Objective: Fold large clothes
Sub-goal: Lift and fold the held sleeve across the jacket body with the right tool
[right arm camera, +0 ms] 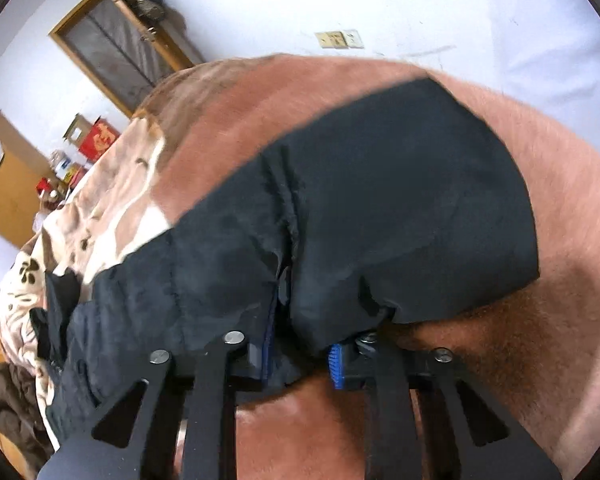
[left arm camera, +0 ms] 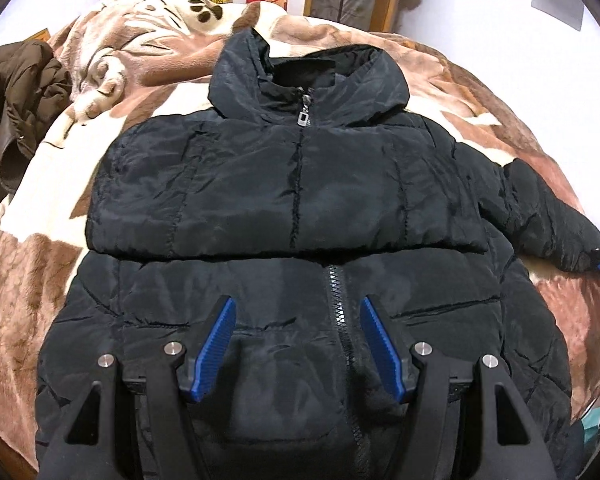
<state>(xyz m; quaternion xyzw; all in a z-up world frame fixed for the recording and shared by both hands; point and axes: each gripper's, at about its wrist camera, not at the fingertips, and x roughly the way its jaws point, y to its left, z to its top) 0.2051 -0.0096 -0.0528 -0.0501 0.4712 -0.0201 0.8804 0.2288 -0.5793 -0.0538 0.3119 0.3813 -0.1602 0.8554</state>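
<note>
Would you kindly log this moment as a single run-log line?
left gripper: open over black jacket | right gripper: shut on sleeve | blanket under jacket

A brown coat (left arm camera: 18, 92) lies on the patterned blanket (left arm camera: 148, 52).

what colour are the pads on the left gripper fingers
Blue, ribbed pads on black fingers; clearest in the left wrist view.

No wording can be read anywhere. The red box (right arm camera: 99, 139) beyond the bed (right arm camera: 540, 160) bears gold marks. They are too blurred to make out.
</note>
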